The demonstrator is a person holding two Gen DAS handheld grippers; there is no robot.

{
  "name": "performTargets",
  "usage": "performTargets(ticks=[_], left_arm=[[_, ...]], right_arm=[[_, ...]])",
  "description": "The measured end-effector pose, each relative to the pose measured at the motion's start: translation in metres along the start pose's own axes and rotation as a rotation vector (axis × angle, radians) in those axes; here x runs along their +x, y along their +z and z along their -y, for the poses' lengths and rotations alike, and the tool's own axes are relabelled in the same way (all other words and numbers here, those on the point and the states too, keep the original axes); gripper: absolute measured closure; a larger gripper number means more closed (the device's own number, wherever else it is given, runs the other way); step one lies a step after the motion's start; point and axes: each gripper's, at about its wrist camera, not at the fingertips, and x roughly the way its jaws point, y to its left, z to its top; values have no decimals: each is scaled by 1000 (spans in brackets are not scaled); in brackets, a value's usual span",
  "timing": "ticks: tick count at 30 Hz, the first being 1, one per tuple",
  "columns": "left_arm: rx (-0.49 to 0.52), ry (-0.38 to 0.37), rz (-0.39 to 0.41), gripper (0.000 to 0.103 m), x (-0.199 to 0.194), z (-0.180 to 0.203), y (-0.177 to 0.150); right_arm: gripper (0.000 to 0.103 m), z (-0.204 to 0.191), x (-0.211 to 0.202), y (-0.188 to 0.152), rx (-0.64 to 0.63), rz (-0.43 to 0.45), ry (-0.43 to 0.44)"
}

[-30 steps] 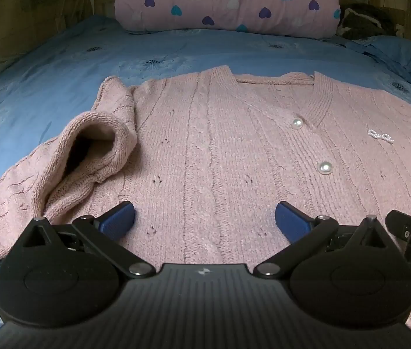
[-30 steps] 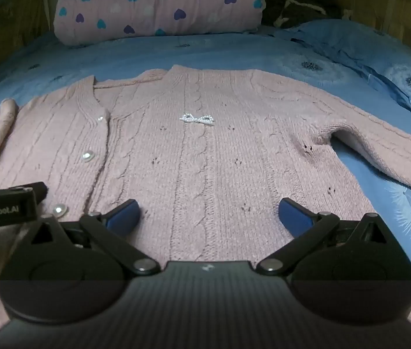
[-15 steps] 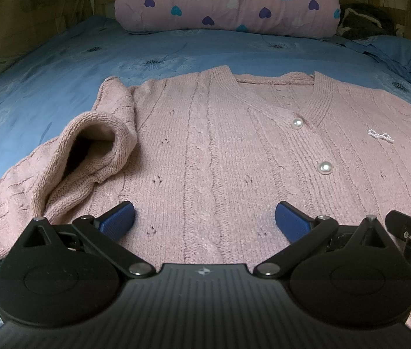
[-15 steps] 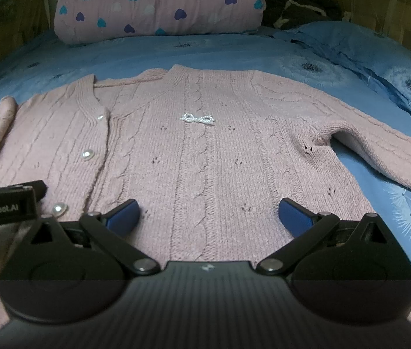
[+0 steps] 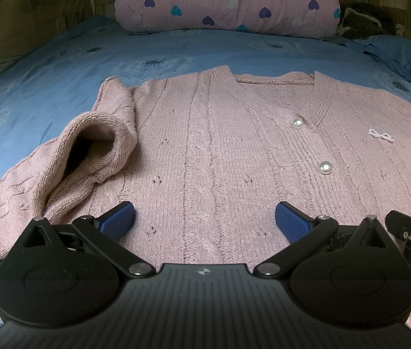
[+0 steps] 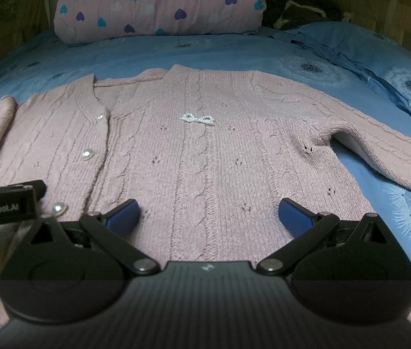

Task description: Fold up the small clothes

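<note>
A pink cardigan (image 5: 220, 157) lies flat and buttoned, front up, across the middle of the bed (image 5: 60, 67), collar toward the head end. Its left sleeve (image 5: 89, 157) is folded back onto the body, cuff gaping open; the right sleeve (image 6: 380, 151) stretches out toward the bed's right edge. Pearl buttons (image 5: 325, 168) run down the front, and a beaded bow (image 6: 197, 118) sits on the chest. The left gripper (image 5: 204, 218) and right gripper (image 6: 208, 213) hover side by side over the hem, jaws spread wide, holding nothing. A heart-print quilt (image 6: 159, 5) is rolled at the head end, a blue pillow (image 6: 380, 58) beside it.
</note>
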Motion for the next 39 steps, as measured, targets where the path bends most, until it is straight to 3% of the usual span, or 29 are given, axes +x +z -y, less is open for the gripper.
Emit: performTargets(ticks=[26, 32, 39], left_arm=[[5, -23, -14, 0, 2, -4, 2], [8, -77, -40, 0, -7, -14, 8], [-28, -125, -39, 0, -31, -17, 19]], right_arm=[[0, 8, -4, 1, 36, 1, 32], [0, 37, -17, 8, 196, 2, 126], [0, 93, -39, 13, 433, 46, 96]])
